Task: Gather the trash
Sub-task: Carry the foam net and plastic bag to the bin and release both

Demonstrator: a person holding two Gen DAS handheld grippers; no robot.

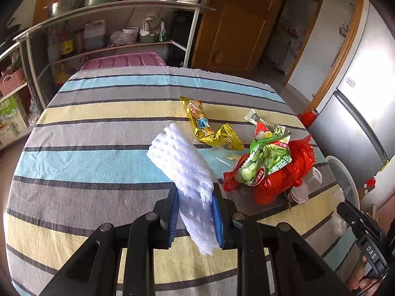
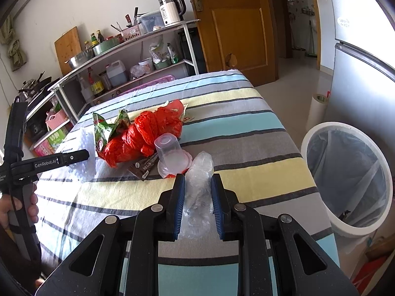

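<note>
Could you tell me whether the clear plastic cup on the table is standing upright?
No, the clear plastic cup stands upside down, beside the red plastic bag.

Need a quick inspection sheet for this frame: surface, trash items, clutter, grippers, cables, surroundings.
Surface: striped tablecloth over the table, left half bare.
Job's things: gold wrapper, green snack bag on a red plastic bag, clear lidded cup, brown sachet, white bin with liner beside the table.
Clutter: nothing seen beyond the trash.
Grippers: left gripper shut on white foam netting; right gripper around crumpled clear plastic, grip looks closed.
Cables: nothing seen.
Surroundings: shelf rack with kettle, wooden door, fridge.
</note>
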